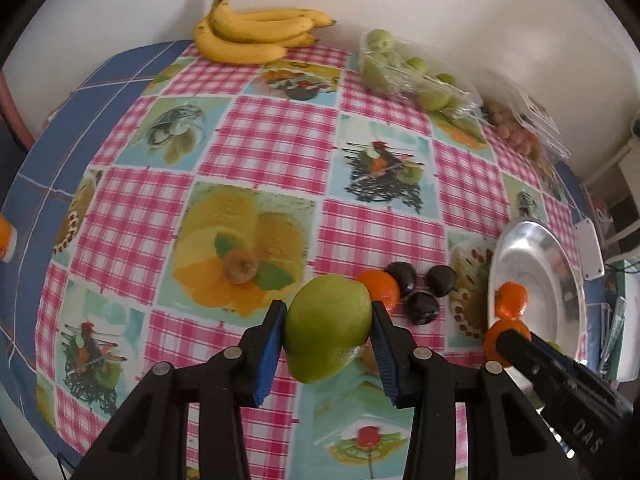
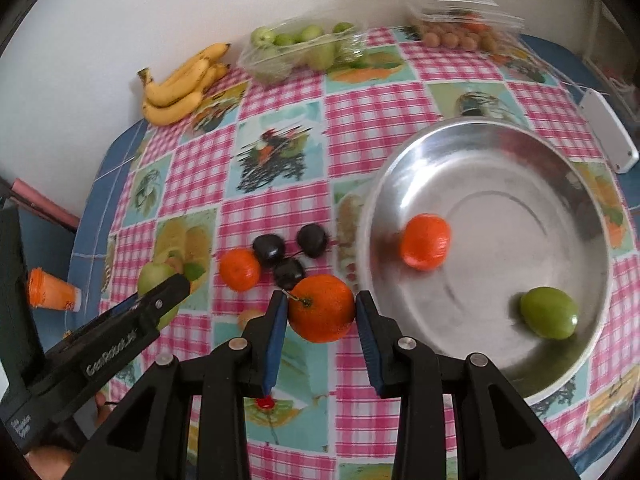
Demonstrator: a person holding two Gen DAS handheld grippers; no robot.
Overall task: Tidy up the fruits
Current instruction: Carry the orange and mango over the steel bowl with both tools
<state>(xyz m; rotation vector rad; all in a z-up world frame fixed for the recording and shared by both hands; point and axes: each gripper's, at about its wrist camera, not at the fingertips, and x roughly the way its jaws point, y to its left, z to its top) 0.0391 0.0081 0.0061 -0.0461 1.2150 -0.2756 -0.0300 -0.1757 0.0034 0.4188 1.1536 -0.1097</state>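
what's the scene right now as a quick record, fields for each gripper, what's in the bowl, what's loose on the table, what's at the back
left gripper: shut on green apple
right gripper: shut on orange
metal bowl: one tangerine, one green fruit
loose on tablecloth: tangerine touching three dark plums, kiwi apart from them
back by wall: bananas, wrapped tray of green apples, clear box of small fruit
table edge: orange-capped bottle lying on its side
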